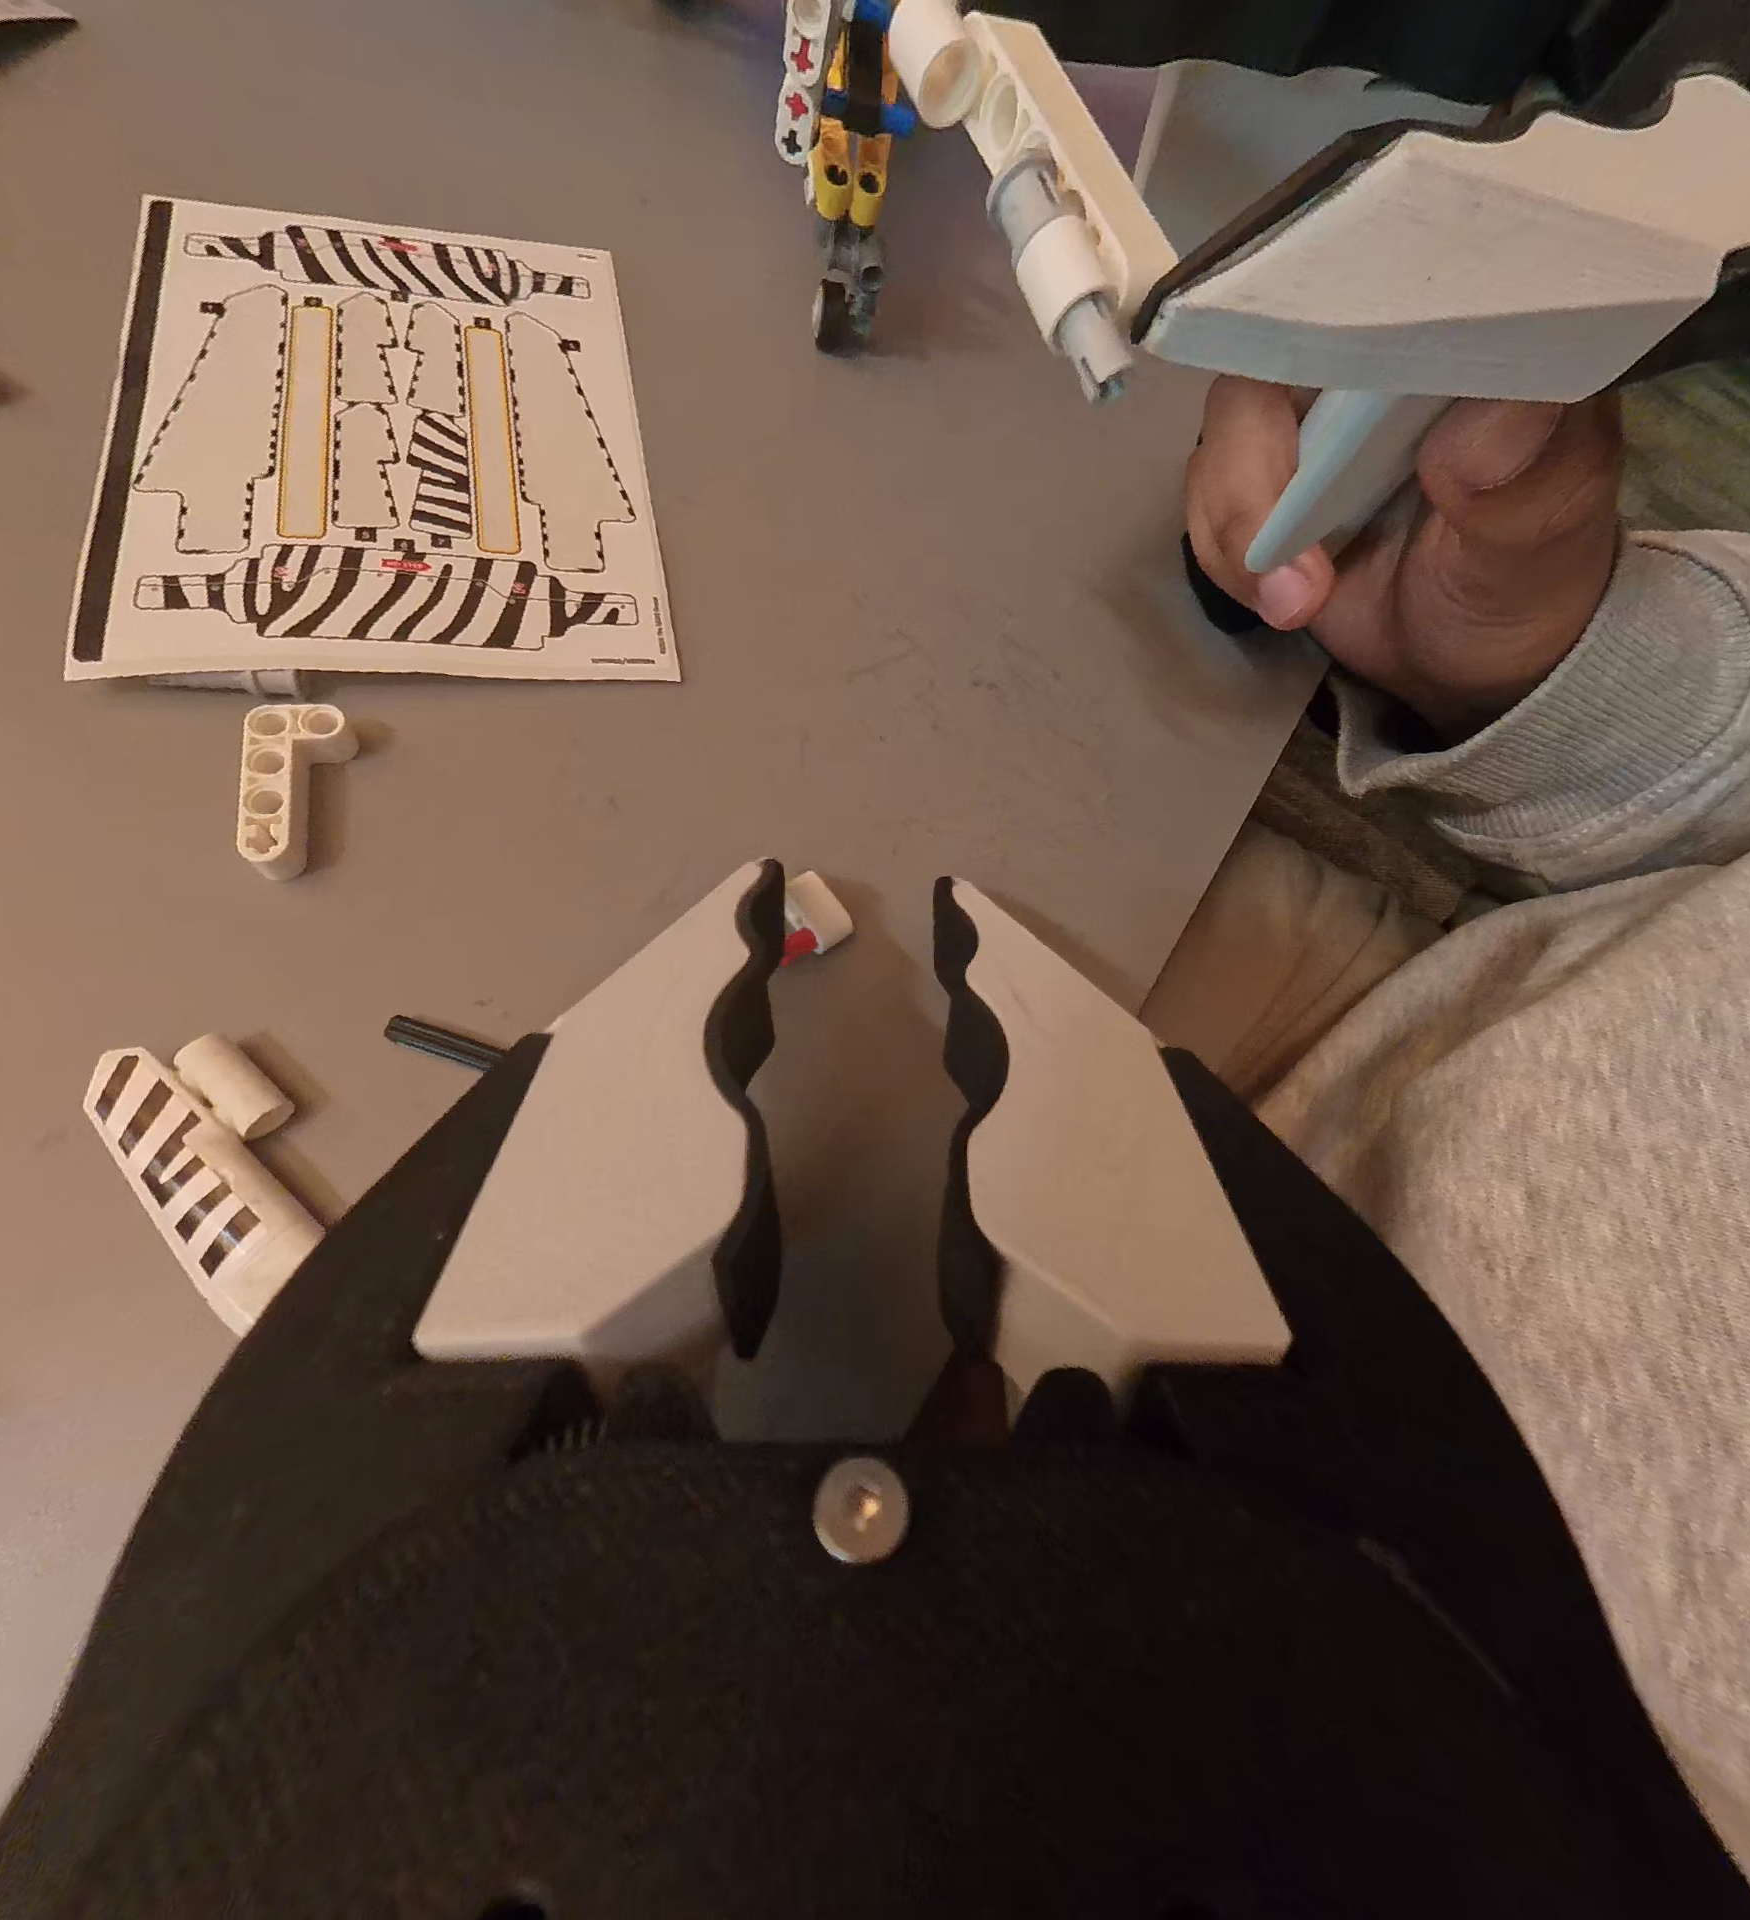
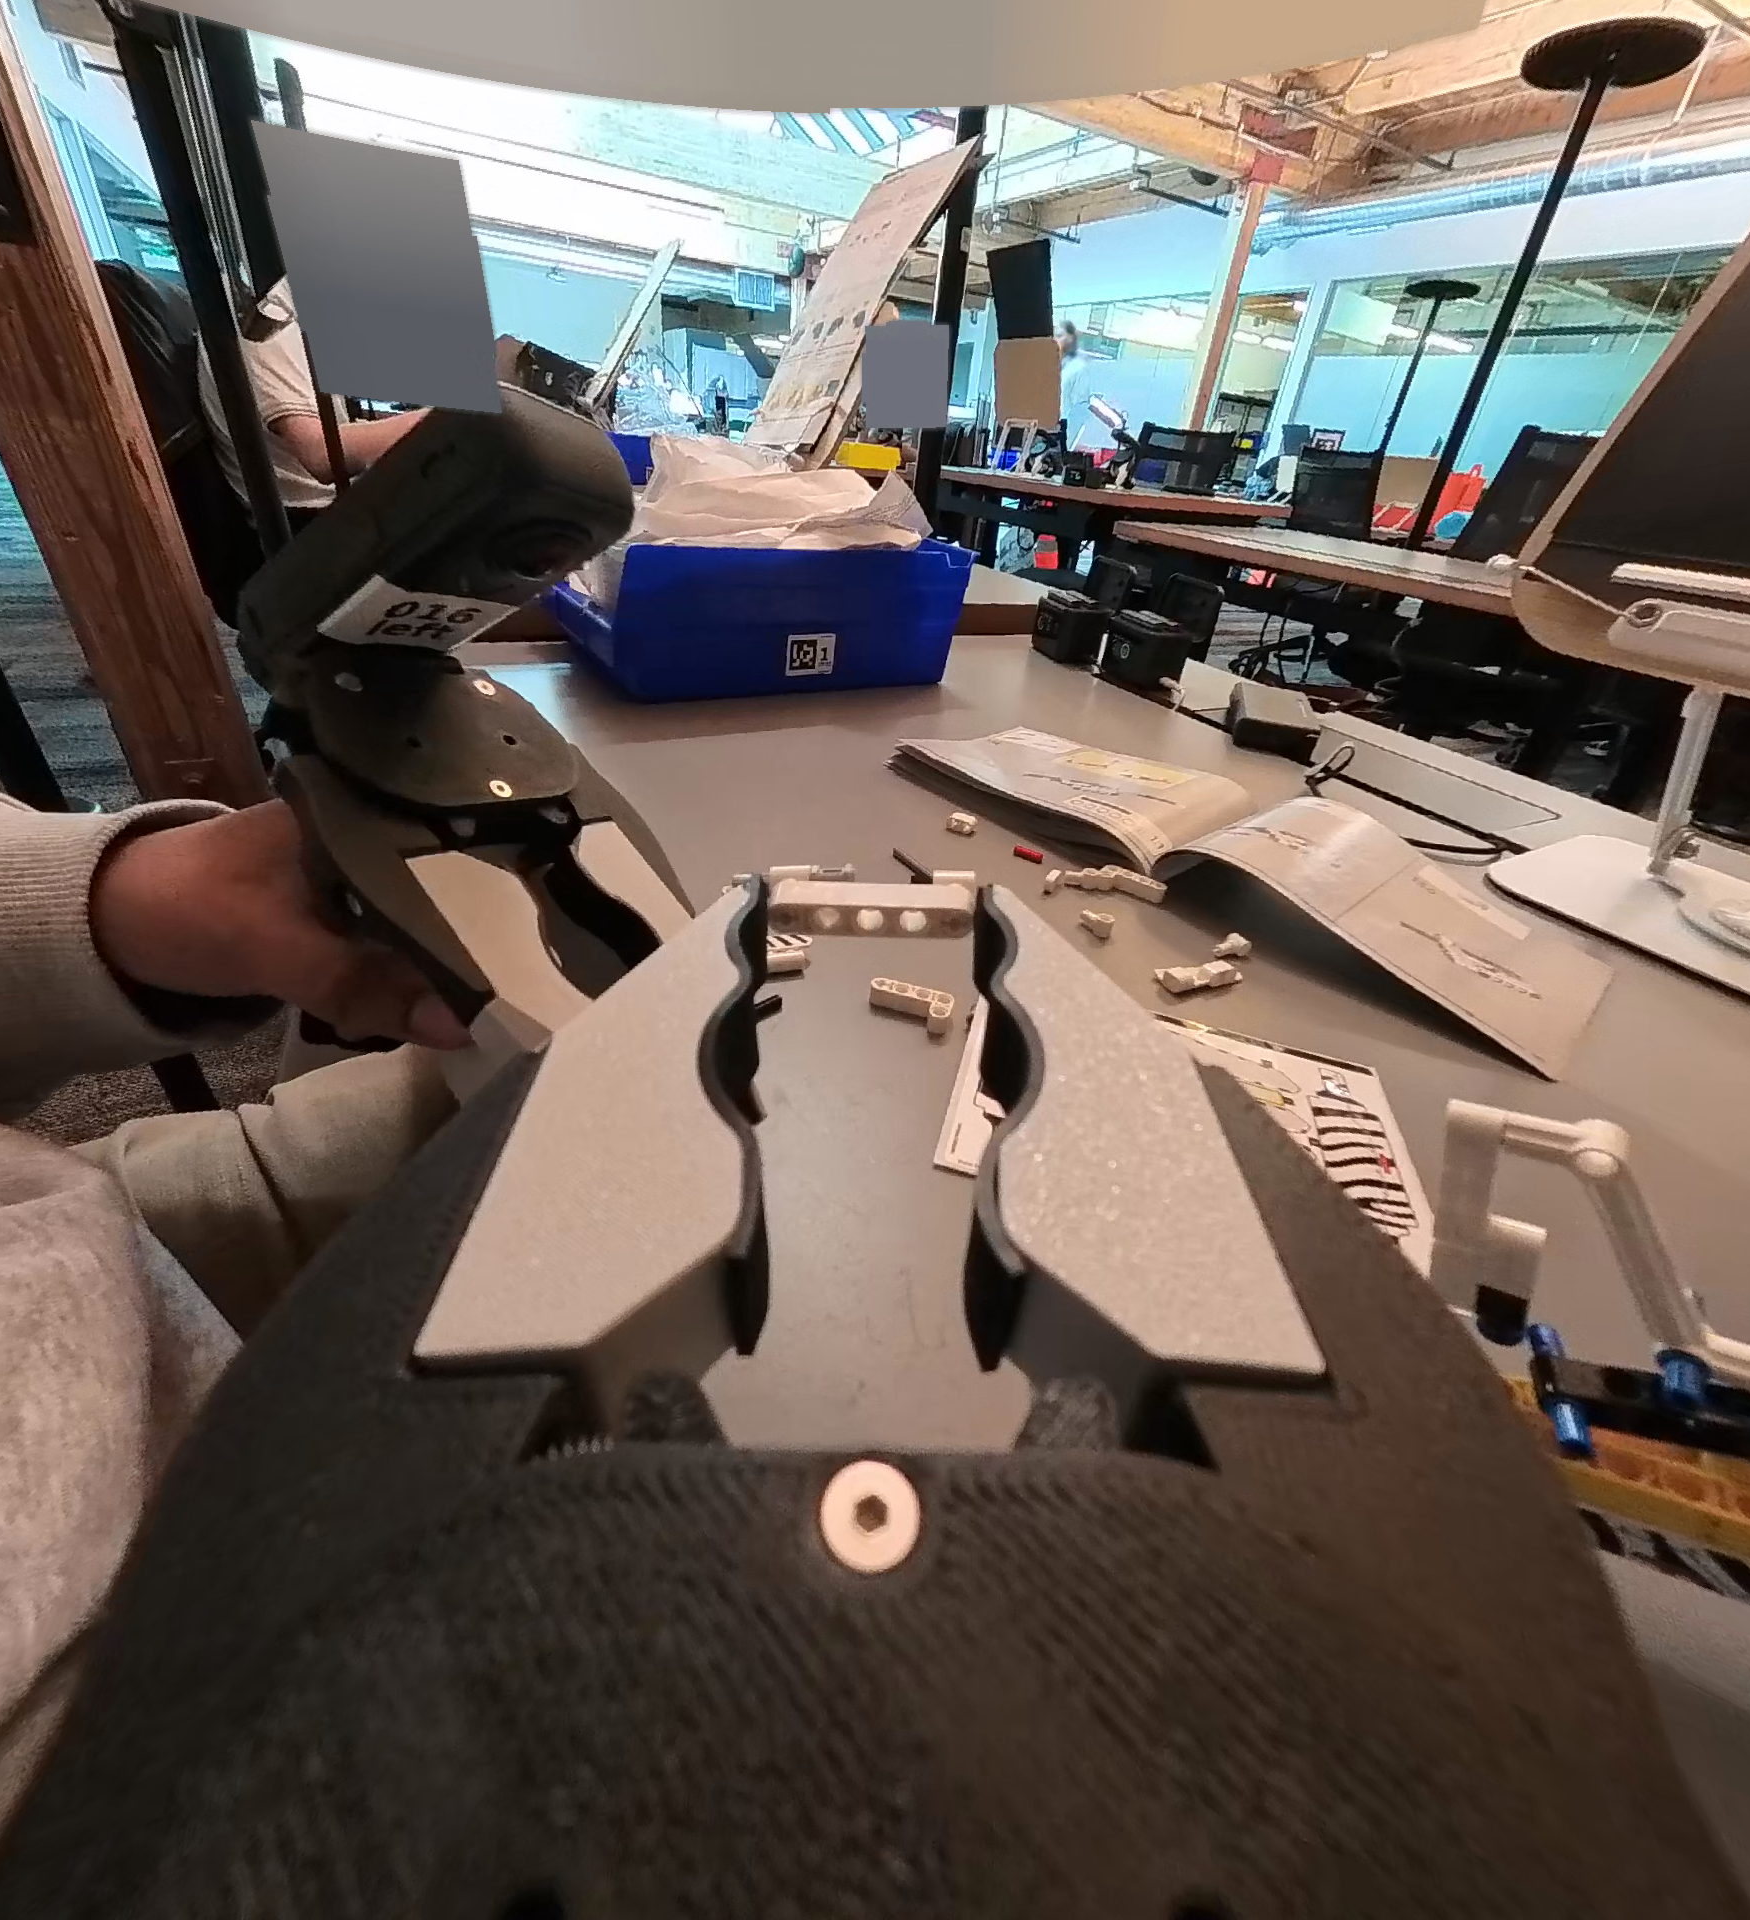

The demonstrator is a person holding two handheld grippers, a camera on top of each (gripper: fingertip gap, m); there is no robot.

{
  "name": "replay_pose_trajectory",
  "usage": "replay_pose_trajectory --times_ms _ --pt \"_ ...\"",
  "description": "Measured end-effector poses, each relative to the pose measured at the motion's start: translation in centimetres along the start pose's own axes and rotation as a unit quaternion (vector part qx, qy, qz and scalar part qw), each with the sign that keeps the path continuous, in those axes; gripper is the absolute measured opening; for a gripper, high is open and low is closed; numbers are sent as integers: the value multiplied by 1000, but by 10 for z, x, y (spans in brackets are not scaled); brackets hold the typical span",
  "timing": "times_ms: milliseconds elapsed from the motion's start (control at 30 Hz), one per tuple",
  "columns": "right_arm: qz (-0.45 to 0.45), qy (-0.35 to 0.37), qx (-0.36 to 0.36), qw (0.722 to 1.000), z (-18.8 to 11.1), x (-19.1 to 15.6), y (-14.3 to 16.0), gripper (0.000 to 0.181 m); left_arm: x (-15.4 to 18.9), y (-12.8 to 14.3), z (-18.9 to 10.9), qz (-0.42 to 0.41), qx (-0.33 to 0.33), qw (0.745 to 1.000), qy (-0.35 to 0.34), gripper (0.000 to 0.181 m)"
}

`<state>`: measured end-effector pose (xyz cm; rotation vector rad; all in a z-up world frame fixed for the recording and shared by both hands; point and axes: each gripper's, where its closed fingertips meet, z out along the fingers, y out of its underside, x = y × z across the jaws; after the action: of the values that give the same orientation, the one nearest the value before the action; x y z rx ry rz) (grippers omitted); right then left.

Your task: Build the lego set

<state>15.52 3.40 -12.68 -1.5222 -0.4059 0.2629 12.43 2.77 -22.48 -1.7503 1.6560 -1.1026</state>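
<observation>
Open-plan office, bright overhead light. Wooden post point(image 2: 71, 416) at frame left. Grey table point(image 2: 798, 748) in centre; long desks point(image 2: 1266, 540) with dark chairs point(image 2: 1328, 488) right of centre. Glass partitions point(image 2: 1473, 343) upper right. Black floor lamp point(image 2: 1609, 52) top right.

You have two grippers in play — the left gripper point(image 1: 855, 883) and the right gripper point(image 2: 871, 899), one in each hand. On the grey table point(image 1: 850, 623) you have one sticker sheet point(image 1: 372, 436) at ten o'clock, one open instruction booklet point(image 2: 1214, 821) at one o'clock in the right wrist view — and one blue bin point(image 2: 757, 613) at twelve
</observation>
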Motion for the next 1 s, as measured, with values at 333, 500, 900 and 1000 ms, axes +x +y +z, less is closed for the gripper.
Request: replay_pose_trajectory --times_ms 333,500,900,1000 --pt "0 0 1 1000 -1 0 -1 39 -13 5 -3 20 -20 999 -43 25" --pt "0 0 0 1000 -1 -1 -1 39 -24 6 -12 16 -18 998 -60 26" --pt "36 -24 -79 996 12 1 20 39 -14 5 -3 32 -17 998 -54 28" --pt "30 -24 -84 996 13 0 21 39 -14 3 -3 28 -10 998 -51 28"
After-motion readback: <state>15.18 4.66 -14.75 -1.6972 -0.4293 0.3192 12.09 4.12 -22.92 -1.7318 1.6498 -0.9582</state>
